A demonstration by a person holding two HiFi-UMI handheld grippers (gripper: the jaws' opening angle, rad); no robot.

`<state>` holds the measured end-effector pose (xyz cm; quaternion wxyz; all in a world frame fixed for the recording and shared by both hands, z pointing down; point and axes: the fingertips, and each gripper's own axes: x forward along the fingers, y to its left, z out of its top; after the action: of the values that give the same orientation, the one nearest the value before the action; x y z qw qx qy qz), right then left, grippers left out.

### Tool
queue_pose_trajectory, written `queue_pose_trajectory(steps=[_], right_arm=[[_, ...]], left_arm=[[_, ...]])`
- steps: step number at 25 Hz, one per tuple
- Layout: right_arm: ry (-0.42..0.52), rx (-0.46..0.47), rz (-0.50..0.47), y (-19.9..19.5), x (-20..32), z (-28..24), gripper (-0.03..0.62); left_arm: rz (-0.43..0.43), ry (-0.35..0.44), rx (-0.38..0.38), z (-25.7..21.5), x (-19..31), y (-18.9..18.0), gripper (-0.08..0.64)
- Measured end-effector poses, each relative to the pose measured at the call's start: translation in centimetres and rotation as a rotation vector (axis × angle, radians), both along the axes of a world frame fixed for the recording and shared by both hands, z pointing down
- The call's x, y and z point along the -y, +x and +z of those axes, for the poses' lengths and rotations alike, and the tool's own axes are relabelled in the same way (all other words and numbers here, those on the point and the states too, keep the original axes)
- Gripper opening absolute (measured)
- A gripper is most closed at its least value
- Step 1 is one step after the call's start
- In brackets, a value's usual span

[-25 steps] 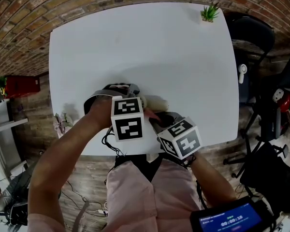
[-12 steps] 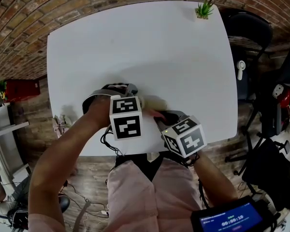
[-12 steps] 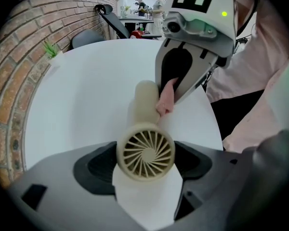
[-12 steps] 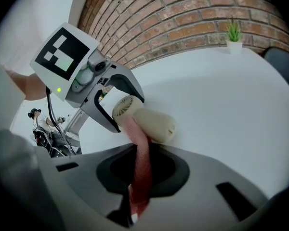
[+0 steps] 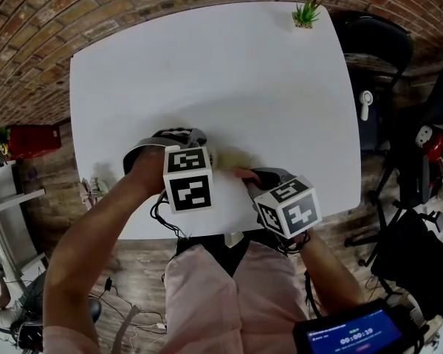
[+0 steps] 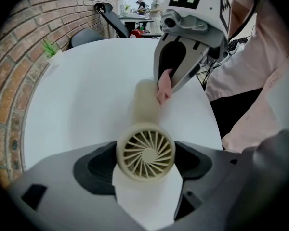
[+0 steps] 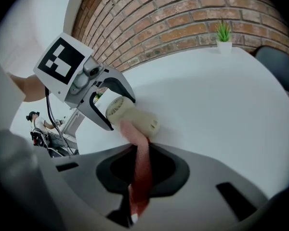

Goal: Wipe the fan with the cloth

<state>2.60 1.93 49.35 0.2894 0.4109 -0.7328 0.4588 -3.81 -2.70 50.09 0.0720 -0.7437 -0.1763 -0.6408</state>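
Observation:
A small cream hand fan is clamped at its round grille end by my left gripper, just above the white table; its body points away from the jaws. In the head view the fan shows between the two marker cubes. My right gripper is shut on a pink-red cloth. The cloth's free end lies against the side of the fan. From the left gripper view, the right gripper presses the cloth on the fan's far part.
A little potted plant stands at the table's far right corner. A black chair is beyond the right edge, and a red box sits on the floor at the left. The brick wall runs behind the table.
My right gripper has slid a little to the right with the cloth along the fan. The left gripper keeps the fan in the same place.

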Motion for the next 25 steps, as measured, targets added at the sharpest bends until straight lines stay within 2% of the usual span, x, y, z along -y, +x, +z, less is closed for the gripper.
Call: queue_pose_trajectory(steps=[13, 19, 25], right_arm=[[0.000, -0.058, -0.018, 2.6, 0.0, 0.0, 0.037], [0.001, -0.076, -0.040, 3.2, 0.0, 0.0, 0.037], [0.000, -0.088, -0.068, 3.6, 0.1, 0.0, 0.035]], left_arm=[[0.043, 0.016, 0.001, 0.0, -0.1, -0.1, 0.368], [0.120, 0.038, 0.009, 0.0, -0.5, 0.1, 0.368], [0.235, 0.081, 0.024, 0.1, -0.8, 0.3, 0.368]])
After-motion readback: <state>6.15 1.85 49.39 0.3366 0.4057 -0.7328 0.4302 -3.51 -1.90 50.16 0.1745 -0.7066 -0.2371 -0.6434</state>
